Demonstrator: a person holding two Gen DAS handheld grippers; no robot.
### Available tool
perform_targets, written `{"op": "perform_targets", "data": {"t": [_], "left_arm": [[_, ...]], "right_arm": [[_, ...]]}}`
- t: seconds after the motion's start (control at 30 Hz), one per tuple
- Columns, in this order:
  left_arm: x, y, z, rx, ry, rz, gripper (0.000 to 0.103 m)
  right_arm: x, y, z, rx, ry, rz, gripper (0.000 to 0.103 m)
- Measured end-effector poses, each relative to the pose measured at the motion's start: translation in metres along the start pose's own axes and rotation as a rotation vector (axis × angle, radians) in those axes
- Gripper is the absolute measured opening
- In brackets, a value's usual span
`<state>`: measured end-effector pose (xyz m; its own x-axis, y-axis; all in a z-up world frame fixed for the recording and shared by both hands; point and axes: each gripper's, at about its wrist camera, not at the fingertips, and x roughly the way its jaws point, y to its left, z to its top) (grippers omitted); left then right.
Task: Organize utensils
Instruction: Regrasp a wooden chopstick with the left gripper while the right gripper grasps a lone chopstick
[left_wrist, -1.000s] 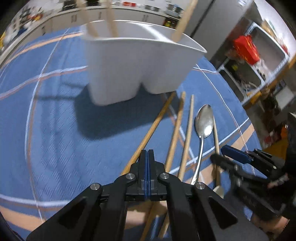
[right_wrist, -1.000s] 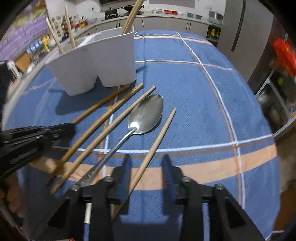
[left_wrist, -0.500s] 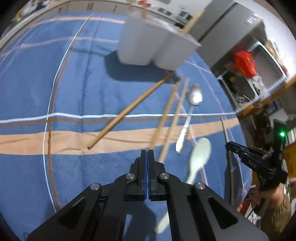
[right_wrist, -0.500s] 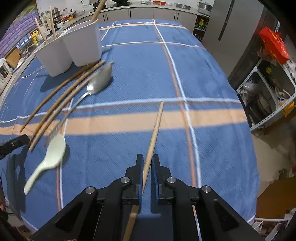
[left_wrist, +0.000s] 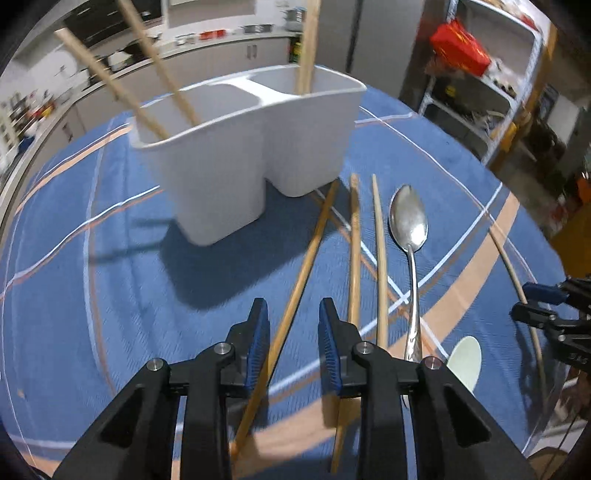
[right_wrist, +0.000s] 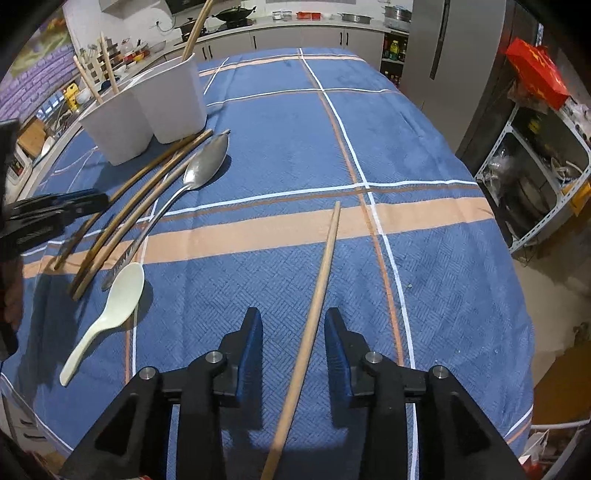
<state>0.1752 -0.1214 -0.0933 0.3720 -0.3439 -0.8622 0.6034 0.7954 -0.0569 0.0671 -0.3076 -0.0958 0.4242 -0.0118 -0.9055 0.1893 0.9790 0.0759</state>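
A white two-compartment utensil holder (left_wrist: 251, 147) stands on the blue plaid tablecloth (left_wrist: 92, 295) with chopsticks standing in both compartments; it also shows in the right wrist view (right_wrist: 147, 107). My left gripper (left_wrist: 291, 325) is open, its jaws on either side of a wooden chopstick (left_wrist: 306, 258) lying on the cloth. Two more chopsticks (left_wrist: 369, 258), a metal spoon (left_wrist: 410, 229) and a pale plastic spoon (left_wrist: 465, 358) lie to its right. My right gripper (right_wrist: 293, 332) is open around another chopstick (right_wrist: 317, 280) lying on the cloth.
The table's right edge drops off near a metal shelf (right_wrist: 535, 177) and a fridge (right_wrist: 450, 55). Kitchen counters (right_wrist: 295, 29) run behind the table. The plastic spoon (right_wrist: 110, 310) and metal spoon (right_wrist: 199, 173) lie left of my right gripper.
Both grippers have opened. The right one let its chopstick down on the cloth. The left gripper moved back in toward the holder and now straddles a chopstick.
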Motion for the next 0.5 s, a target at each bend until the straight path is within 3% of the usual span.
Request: {"op": "perform_targets", "data": {"t": [0.17,0.23,0.27,0.33,0.5], "left_arm": [[0.015,-0.016,0.008,0.068,0.024,-0.009,0.025],[0.019,-0.017,0.013,0.053,0.035,0.006,0.007],[0.019,-0.014,0.014,0.018,0.045,-0.013,0.007],[0.017,-0.006,0.013,-0.074,0.063,-0.069,0.007],[-0.002,0.001,-0.02,-0.231,0.089,-0.155,0.006]], "right_arm": [[0.0,0.0,0.002,0.0,0.007,-0.002,0.039],[0.001,0.0,0.003,0.006,0.01,0.002,0.038],[0.001,-0.001,0.004,0.01,0.01,0.002,0.036],[0.003,-0.002,0.007,0.014,0.015,0.002,0.013],[0.004,-0.007,0.008,0.039,0.029,0.069,0.008]]}}
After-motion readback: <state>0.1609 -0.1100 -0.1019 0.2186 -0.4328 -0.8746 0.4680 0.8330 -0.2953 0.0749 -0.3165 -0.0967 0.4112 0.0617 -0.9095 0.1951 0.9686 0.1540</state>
